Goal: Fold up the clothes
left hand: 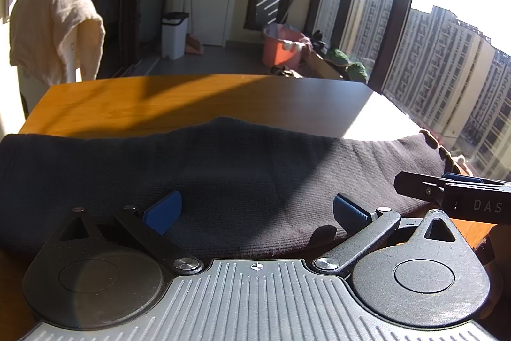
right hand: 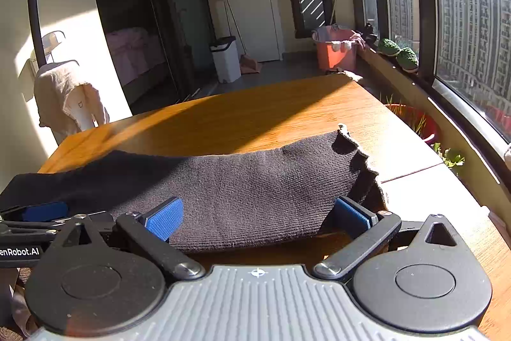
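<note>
dark garment [right hand: 242, 197] near table [right hand: 255, 114] front edge

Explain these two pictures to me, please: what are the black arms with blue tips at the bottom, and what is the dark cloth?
No robot is here: a person holds a hand tool in each hand, each with two fingers and its own camera looking forward along them. One picture comes from the left tool, the other from the right.

The black arms with blue pads are those fingers. The left gripper is open, its blue pads spread wide over the dark ribbed knit garment. The right gripper is open too, at the garment's near edge, by its wavy hem. Neither holds anything.

Each tool also shows at the edge of the other's picture.

The garment lies stretched across the orange-brown wooden table, to be folded. Behind stand an orange plastic bucket, a white lidded bin and a cream cloth draped over something.
</note>
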`<state>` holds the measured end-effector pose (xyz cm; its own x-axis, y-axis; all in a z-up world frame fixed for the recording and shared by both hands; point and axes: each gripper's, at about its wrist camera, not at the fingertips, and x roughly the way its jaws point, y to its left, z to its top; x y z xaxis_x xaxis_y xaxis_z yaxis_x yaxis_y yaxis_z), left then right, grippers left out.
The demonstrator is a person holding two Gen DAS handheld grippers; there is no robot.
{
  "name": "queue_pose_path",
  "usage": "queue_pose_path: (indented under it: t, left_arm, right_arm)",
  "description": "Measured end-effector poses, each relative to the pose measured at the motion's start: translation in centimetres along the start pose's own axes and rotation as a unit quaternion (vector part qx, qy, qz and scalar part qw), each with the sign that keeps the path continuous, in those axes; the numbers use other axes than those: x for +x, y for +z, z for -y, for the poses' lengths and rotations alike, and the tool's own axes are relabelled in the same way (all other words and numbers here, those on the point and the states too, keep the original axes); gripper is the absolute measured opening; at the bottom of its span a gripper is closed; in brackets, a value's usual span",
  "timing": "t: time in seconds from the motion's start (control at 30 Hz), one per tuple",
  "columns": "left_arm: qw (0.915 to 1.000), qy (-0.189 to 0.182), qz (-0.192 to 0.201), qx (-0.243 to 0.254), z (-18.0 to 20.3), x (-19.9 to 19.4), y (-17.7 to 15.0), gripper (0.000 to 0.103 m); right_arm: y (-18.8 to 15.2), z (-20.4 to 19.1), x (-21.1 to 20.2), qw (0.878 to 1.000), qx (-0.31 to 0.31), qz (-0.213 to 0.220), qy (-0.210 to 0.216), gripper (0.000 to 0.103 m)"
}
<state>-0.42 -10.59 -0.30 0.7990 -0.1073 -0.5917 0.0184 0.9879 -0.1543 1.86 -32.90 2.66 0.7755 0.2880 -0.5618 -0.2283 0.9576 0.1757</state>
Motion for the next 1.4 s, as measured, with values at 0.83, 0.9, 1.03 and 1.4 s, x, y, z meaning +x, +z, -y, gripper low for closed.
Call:
queue_pose_path:
  t: [0.83, 0.9, 1.03, 1.4]
  left_arm:
    - [1.0, -0.001, 0.001, -0.001, 0.0, 0.04, -0.04, 0.103]
    - [1.0, -0.001, 0.001, -0.001, -0.01, 0.01, -0.05, 0.103]
    - [1.0, -0.004, 0.002, -0.004, -0.17, -0.06, -0.1, 0.103]
    - [0.9999, -0.009, 0.005, -0.011, -0.34, -0.09, -0.05, 0.103]
  right_arm:
    - [0.0, 0.52, -0.08, 1.0, 0.009, 0.002, 0.01, 0.103]
    - [0.02, 0.53, -0.07, 1.0, 0.009, 0.002, 0.011, 0.103]
    - [0.08, 0.47, 0.0, 1.0, 0.009, 0.001, 0.011, 0.103]
    - [0.12, -0.05, 0.3, 1.0, -0.001, -0.004, 0.004, 0.103]
